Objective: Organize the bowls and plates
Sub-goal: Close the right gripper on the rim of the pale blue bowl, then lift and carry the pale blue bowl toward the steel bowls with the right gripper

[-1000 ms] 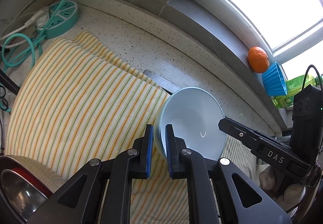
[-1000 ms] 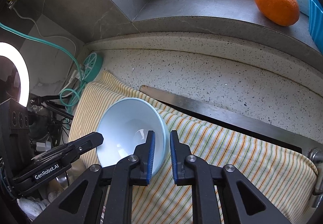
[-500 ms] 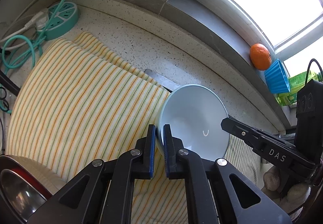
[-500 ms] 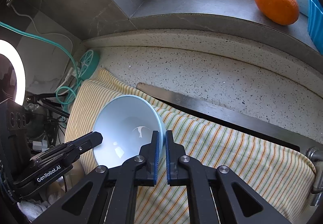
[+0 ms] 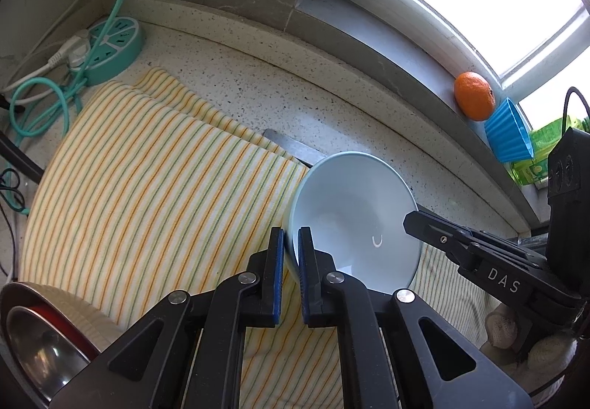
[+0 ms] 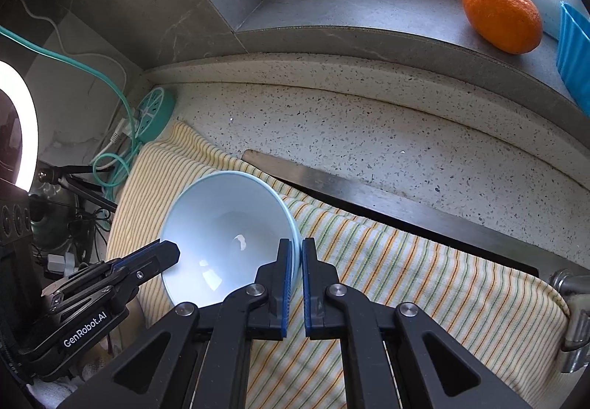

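Observation:
A pale blue bowl (image 5: pixel 354 217) is held between both grippers above a striped cloth (image 5: pixel 147 188). My left gripper (image 5: pixel 290 254) is shut on the bowl's left rim. My right gripper (image 6: pixel 298 258) is shut on the bowl's right rim; the bowl also shows in the right wrist view (image 6: pixel 228 232). Each gripper appears in the other's view, the right one (image 5: pixel 409 219) and the left one (image 6: pixel 173 254), at opposite sides of the bowl. A steel bowl with a red rim (image 5: pixel 40 346) sits at the lower left of the left wrist view.
A speckled counter (image 6: pixel 368 136) runs under a window sill with an orange (image 6: pixel 501 14) and a blue fluted cup (image 6: pixel 575 55). A teal power strip (image 5: pixel 110 51) with cables lies at the back left. A metal strip (image 6: pixel 387 199) edges the cloth. A ring light (image 6: pixel 22 136) glows at the left.
Both grippers have closed from slightly open onto the bowl's rim. The bowl has been raised a little off the cloth and both views have pulled back slightly.

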Demonstrator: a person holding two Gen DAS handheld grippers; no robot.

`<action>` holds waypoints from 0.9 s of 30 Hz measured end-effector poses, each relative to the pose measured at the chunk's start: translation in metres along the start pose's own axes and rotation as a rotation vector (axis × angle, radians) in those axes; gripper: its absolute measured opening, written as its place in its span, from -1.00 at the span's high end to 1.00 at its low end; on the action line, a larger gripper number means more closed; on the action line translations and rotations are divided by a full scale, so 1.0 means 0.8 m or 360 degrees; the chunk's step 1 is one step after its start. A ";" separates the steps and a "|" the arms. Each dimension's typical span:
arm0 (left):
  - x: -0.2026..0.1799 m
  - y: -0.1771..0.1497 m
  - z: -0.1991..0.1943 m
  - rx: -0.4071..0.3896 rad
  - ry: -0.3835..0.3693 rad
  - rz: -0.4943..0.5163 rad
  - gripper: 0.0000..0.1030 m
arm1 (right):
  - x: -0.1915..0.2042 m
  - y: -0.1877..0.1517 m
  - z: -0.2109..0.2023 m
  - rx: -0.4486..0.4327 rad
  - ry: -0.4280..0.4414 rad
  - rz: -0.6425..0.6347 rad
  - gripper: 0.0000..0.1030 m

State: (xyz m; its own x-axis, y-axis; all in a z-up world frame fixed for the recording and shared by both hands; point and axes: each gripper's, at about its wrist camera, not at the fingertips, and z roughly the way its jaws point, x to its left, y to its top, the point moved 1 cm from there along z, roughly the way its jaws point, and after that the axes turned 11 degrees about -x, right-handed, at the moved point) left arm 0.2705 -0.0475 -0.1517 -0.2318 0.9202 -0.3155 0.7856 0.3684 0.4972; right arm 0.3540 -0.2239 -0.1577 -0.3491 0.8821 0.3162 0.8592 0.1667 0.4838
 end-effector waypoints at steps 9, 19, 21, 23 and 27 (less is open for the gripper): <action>-0.001 0.000 -0.011 -0.0017 -0.0020 -0.0010 0.88 | 0.004 0.000 -0.013 -0.0021 0.0012 0.0011 0.90; -0.006 -0.001 -0.031 -0.0047 -0.0043 -0.0005 0.88 | 0.013 0.000 -0.039 -0.0063 0.0018 -0.0009 0.90; -0.006 -0.001 -0.036 -0.0054 -0.0047 -0.0003 0.88 | 0.014 0.000 -0.043 -0.0069 0.0017 -0.0011 0.90; -0.006 -0.001 -0.041 -0.0059 -0.0055 -0.0004 0.88 | 0.017 -0.001 -0.048 -0.0074 0.0019 -0.0014 0.90; -0.006 0.000 -0.053 -0.0081 -0.0062 -0.0008 0.88 | 0.021 -0.003 -0.058 -0.0083 0.0035 -0.0014 0.90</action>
State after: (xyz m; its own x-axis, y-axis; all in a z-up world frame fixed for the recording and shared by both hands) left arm 0.2470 -0.0461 -0.1158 -0.2122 0.9128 -0.3490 0.7541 0.3801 0.5357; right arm 0.3283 -0.2298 -0.1158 -0.3651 0.8707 0.3295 0.8357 0.1505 0.5282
